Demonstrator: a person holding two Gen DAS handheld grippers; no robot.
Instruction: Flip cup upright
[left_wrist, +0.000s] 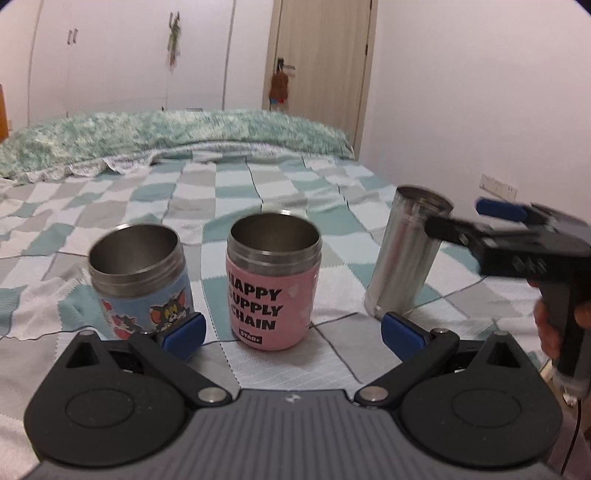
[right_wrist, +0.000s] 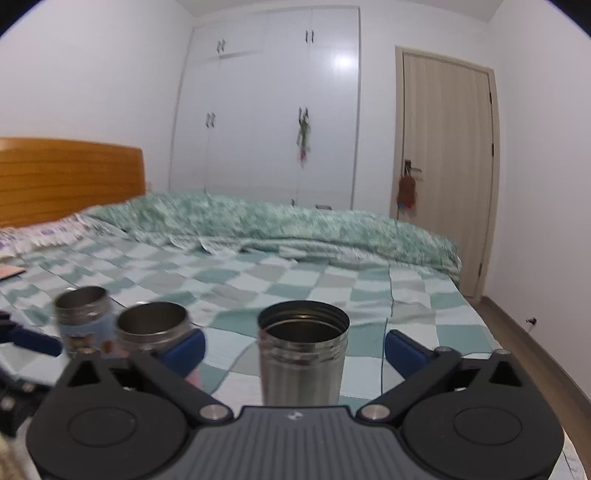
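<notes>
- Lower left of the left wrist view: a blue cartoon cup (left_wrist: 142, 280) is seen upright on the checked bedspread (left_wrist: 288, 184).
- Centre: a pink cup (left_wrist: 272, 282) stands mouth up; the left gripper (left_wrist: 293, 334) is spread wide, nothing held.
- Right: a steel cup (left_wrist: 404, 254) stands upright, slightly tilted; the right gripper (right_wrist: 295, 349) is spread around it, untouched.
</notes>
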